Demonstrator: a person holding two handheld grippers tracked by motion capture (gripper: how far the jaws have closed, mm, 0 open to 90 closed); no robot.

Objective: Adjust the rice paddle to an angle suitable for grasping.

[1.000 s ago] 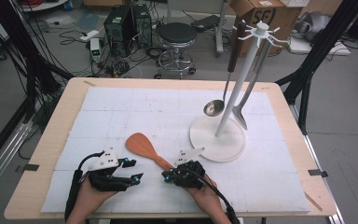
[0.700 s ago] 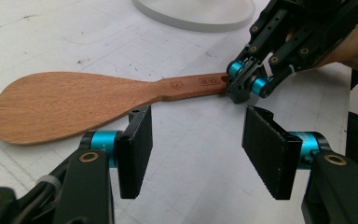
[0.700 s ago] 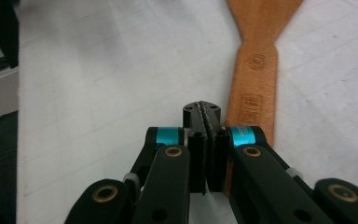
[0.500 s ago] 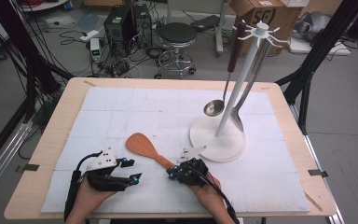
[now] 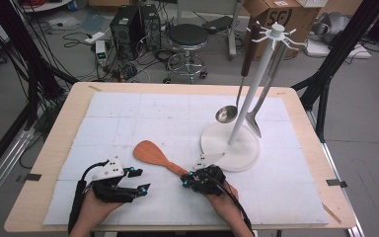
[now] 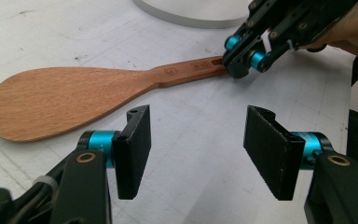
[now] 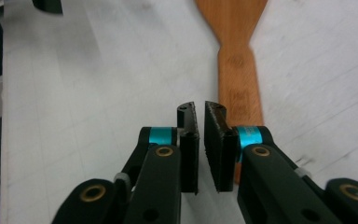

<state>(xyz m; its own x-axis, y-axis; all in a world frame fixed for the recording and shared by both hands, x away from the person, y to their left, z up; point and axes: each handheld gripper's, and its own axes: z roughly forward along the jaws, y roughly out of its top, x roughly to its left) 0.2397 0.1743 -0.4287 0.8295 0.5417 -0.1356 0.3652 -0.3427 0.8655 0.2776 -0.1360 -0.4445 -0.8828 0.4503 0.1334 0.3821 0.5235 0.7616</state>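
wooden spatula (image 5: 154, 155) flat on white mat (image 5: 128, 118), right gripper (image 5: 193, 177) at its handle end, jaws just cracking apart w/ nothing btwn, left gripper (image 5: 139, 180) wide apart, empty

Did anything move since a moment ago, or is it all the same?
Hardly anything. The right tongs have just been opening a crack beside the wooden spoon handle, with nothing between them. The spoon lies where it was. The left tongs stay open and empty, and the ladle hangs on its stand as before.
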